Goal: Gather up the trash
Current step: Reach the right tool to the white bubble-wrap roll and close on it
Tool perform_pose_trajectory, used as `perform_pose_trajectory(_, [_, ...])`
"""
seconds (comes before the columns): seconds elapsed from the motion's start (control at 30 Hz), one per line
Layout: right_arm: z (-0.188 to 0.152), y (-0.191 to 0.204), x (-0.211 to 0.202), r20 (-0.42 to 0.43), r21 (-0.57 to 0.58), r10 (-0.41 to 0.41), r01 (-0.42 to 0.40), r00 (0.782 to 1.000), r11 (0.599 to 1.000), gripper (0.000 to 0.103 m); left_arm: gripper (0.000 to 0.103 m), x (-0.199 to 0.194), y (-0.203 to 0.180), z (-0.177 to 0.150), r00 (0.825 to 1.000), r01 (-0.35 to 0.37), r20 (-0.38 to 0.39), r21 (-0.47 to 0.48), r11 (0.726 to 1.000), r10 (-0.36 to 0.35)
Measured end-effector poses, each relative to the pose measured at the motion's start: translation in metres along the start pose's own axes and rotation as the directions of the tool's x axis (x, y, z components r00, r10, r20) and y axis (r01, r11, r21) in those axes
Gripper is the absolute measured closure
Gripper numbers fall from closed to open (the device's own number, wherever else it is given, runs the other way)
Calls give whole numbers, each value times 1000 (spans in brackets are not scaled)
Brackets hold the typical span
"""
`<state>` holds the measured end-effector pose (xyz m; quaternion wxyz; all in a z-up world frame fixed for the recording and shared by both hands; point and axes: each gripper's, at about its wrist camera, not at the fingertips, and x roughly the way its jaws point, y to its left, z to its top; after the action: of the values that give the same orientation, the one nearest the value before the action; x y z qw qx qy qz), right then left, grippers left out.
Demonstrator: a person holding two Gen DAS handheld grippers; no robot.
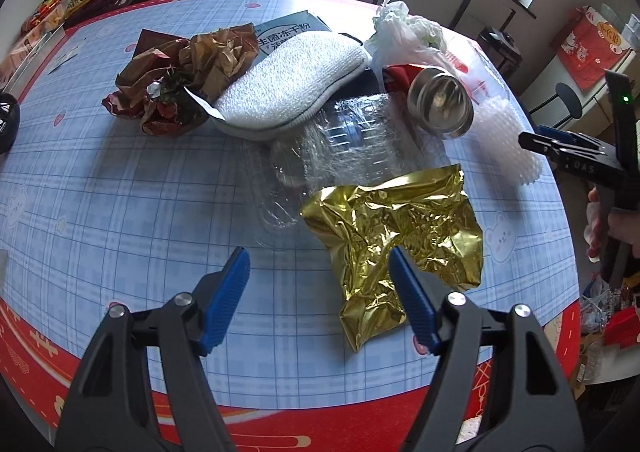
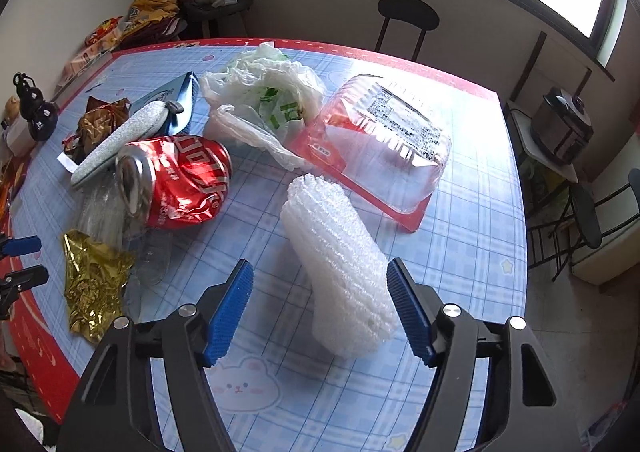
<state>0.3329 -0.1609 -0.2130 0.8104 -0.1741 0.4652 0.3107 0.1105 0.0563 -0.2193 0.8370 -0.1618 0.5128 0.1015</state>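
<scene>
Trash lies on a table with a blue checked cloth [image 1: 120,191]. My left gripper [image 1: 317,256] is open low over the cloth, its right finger at the edge of a crumpled gold foil wrapper [image 1: 400,228]; nothing is pressed between the pads. My right gripper [image 2: 320,264] is open around a white foam-net roll [image 2: 340,264], which lies between the fingers nearer the right pad and apart from the left one. Behind these lie a crushed red can [image 2: 180,179], a clear plastic bottle [image 1: 348,139], a white plastic bag [image 2: 260,99] and a clear tray with a red label [image 2: 380,139].
A crumpled brown wrapper [image 1: 180,79] and a white textured pouch [image 1: 292,83] lie at the far left of the heap. A black gourd-shaped bottle [image 2: 38,111] stands at the table's left edge. Stools [image 2: 408,17] and a cooker [image 2: 564,127] stand beyond the table.
</scene>
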Motion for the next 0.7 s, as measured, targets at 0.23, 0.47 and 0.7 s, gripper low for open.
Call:
perform_pose_trajectory(0.23, [12, 3, 42, -73, -24, -55, 53, 996, 998, 44, 31, 17, 7, 0, 995, 86, -50, -39, 996, -88])
perform_pose_trajectory(0.47, [6, 4, 34, -66, -27, -87, 85, 994, 996, 65, 31, 30, 1, 6, 987, 141, -68, -18, 990, -142])
perform_pose_trajectory(0.7, [-6, 7, 7, -23, 63, -61, 63, 998, 996, 72, 32, 46, 6, 9, 978, 179, -96, -58, 982, -184])
